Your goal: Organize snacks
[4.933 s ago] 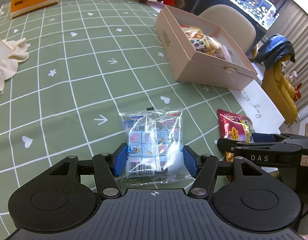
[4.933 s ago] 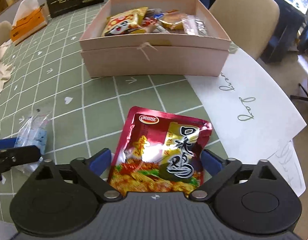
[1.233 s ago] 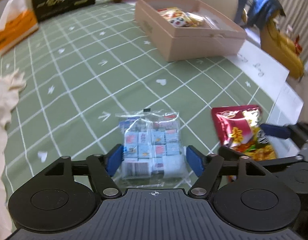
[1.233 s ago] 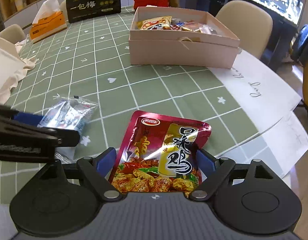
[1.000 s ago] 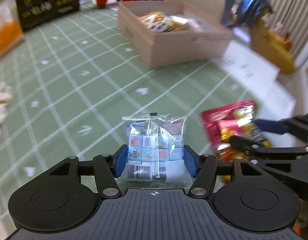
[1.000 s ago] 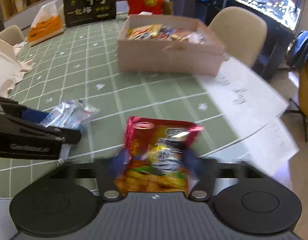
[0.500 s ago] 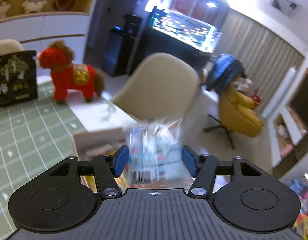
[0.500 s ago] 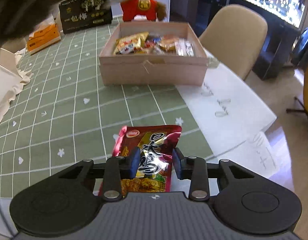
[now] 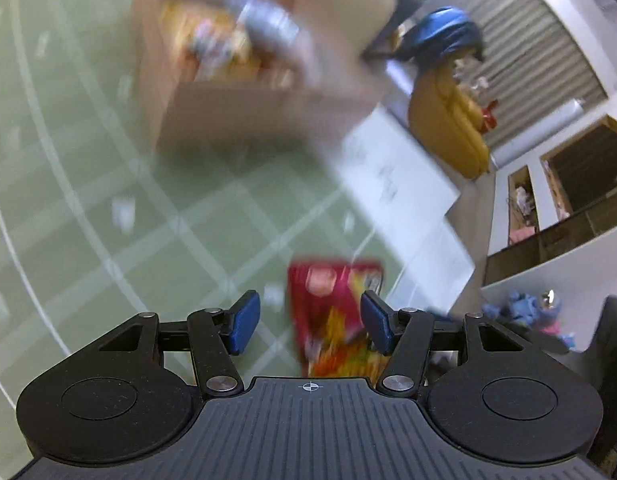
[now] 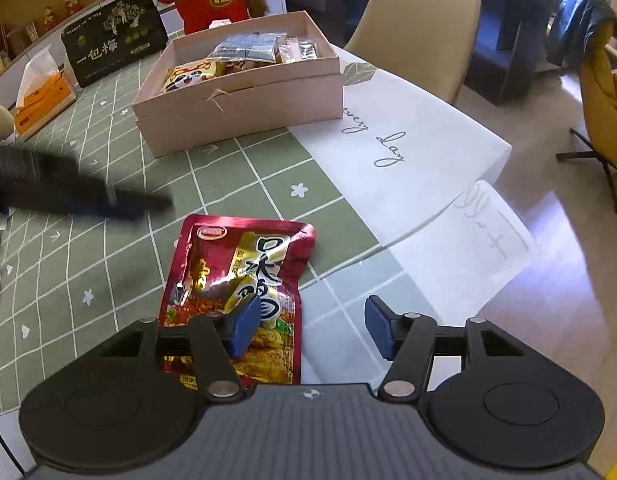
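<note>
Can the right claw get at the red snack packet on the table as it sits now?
Probably yes. The right claw is opening just over the red packet, which lies flat with nothing on it; the claw sits off-centre, so it would need to shift sideways.

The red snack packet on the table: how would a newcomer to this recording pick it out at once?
Start at the green grid-patterned tablecloth and the open pink cardboard box full of snacks. Nearer the camera than that box lies a glossy red foil snack packet, flat on the cloth beside the white paper sheet. It is the only snack lying outside the box.
</note>
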Demonstrator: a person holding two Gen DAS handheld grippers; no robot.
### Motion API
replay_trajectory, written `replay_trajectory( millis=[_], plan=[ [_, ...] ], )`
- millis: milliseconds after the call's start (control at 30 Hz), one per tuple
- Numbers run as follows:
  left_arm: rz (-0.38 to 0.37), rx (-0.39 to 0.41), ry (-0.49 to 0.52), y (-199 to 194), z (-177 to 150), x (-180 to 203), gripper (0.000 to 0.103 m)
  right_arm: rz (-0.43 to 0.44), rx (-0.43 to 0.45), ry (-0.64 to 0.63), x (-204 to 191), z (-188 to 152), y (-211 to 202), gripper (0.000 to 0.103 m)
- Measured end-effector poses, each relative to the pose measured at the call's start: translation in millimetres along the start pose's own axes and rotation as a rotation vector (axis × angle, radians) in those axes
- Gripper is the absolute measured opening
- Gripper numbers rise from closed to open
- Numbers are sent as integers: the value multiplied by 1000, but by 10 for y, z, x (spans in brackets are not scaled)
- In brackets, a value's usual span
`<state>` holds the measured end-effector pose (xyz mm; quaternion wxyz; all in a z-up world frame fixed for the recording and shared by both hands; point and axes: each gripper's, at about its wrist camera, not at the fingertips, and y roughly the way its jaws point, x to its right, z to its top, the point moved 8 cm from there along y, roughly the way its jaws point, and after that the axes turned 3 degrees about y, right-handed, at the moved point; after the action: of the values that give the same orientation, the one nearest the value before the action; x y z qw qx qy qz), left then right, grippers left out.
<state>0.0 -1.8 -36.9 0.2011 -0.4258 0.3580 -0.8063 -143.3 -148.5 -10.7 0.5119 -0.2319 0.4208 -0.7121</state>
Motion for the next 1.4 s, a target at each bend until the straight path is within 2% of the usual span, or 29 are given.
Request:
replay_trajectory(
  millis=[233, 333, 400, 467, 533, 600, 833, 933, 1033, 1100, 1200, 1400],
  plan=[
    [-173, 32, -67, 260, -56, 110, 61, 16, 18, 16, 45, -48, -11, 58],
    [-163, 26, -87, 312, 1, 232, 61, 21, 24, 13, 49, -85, -20, 58],
    [-163, 17, -64, 270, -3, 323, 61, 52, 17, 32, 53, -117, -42, 58],
    [-189, 8, -51, 191, -23, 382, 54, 113, 18, 71, 40, -143, -116, 60],
    [-217, -7, -53, 140, -44, 419, 30, 197, 16, 123, 1, -165, -190, 78],
    [-229, -24, -51, 147, -58, 455, 24, 236, 17, 158, -53, -160, -207, 82],
    [-173, -37, -10, 147, -40, 519, 24, 194, -33, 223, -130, -78, -25, 97],
    [-186, -42, -9, 143, -45, 508, 26, 217, -37, 280, -98, -123, 20, 99],
    [-198, -75, 13, 206, -78, 498, 34, 204, -27, 206, -169, -179, 7, 100],
    [-200, -115, 32, 317, -134, 483, 36, 181, -22, 138, -237, -222, 5, 100],
    [-226, -139, 35, 436, -204, 475, 34, 147, -9, 67, -310, -269, 1, 101],
    [-230, -135, -11, 438, -231, 441, 29, 152, -11, 70, -268, -304, -34, 100]
  ],
)
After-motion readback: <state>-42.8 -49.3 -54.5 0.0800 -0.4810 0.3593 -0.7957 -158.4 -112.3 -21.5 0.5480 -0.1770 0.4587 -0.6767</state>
